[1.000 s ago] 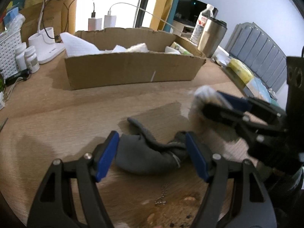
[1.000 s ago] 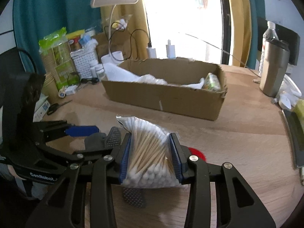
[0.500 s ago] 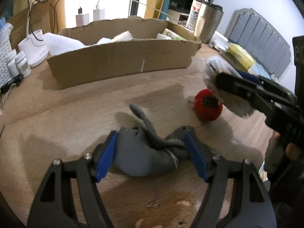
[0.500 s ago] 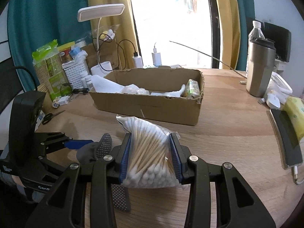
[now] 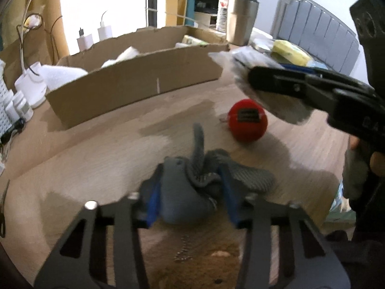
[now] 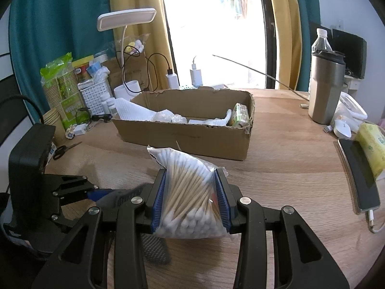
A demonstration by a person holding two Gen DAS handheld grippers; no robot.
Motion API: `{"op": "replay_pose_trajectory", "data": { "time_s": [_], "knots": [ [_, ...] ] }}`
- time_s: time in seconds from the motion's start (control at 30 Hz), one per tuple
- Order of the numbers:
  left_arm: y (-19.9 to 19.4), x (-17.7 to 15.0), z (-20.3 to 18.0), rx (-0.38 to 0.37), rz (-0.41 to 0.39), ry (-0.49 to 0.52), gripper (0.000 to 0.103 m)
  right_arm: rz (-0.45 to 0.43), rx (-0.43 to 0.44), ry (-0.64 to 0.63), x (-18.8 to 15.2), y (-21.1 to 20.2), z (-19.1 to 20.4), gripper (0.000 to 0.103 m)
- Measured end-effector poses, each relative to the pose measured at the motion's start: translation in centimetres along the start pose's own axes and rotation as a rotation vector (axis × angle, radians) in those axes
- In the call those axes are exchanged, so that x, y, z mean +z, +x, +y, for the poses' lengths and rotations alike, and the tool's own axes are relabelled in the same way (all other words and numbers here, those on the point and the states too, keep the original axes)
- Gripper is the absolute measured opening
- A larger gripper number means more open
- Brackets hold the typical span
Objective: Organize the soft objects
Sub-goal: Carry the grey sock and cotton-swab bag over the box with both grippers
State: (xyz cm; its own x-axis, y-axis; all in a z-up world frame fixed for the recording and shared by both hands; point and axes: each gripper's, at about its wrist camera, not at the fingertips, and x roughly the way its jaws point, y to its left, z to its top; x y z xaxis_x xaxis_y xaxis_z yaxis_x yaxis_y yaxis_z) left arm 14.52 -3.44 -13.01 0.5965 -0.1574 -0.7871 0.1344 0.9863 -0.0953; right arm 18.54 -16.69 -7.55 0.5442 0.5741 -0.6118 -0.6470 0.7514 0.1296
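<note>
A round wooden tabletop (image 6: 288, 168) fills both views, with a long open cardboard box (image 6: 187, 132) standing toward its far side, already holding white paper and tissue-like items plus a small green pack at its right end. Behind the box sit a steel tumbler (image 6: 326, 86), a water bottle and a white desk lamp; a phone lies at the right edge.

Nearer the cameras, the right hand-held gripper (image 6: 191, 197) is clamped on a clear plastic bag of cotton swabs (image 6: 190, 192), raised off the wood and short of the box. The bag looks light, and its film likely slippery; the wooden sticks give it some stiffness along their length, so the squeeze across the middle of the bundle seems a sound hold, though the loose, sealed top would crumple if taken there.

The left hand-held gripper (image 5: 190, 192) has its blue pads (image 5: 152, 200) closing around a bunched grey sock (image 5: 192, 185), which rests on the tabletop directly in front of it. Blur hides whether both pads press firmly. The sock is limp and light, and will probably sag and trail a loose end when lifted; the thick, folded middle is the likelier place to pinch.

A small red ball (image 5: 247, 120) lies just beyond the sock, untouched, between it and the box.
</note>
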Motion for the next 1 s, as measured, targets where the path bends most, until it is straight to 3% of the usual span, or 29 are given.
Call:
{"op": "replay_pose_trajectory", "data": {
  "time_s": [0.23, 1.0],
  "knots": [
    [-2.2, 0.5, 1.0, 0.010, -0.087, -0.022, 0.033, -0.006, -0.004, -0.006, 0.2, -0.3, 0.1, 0.041],
    [-4.0, 3.6, 3.7, -0.036, -0.198, -0.080, 0.033, -0.016, -0.028, -0.037, 2.8, -0.1, 0.7, 0.041]
  ]
}}
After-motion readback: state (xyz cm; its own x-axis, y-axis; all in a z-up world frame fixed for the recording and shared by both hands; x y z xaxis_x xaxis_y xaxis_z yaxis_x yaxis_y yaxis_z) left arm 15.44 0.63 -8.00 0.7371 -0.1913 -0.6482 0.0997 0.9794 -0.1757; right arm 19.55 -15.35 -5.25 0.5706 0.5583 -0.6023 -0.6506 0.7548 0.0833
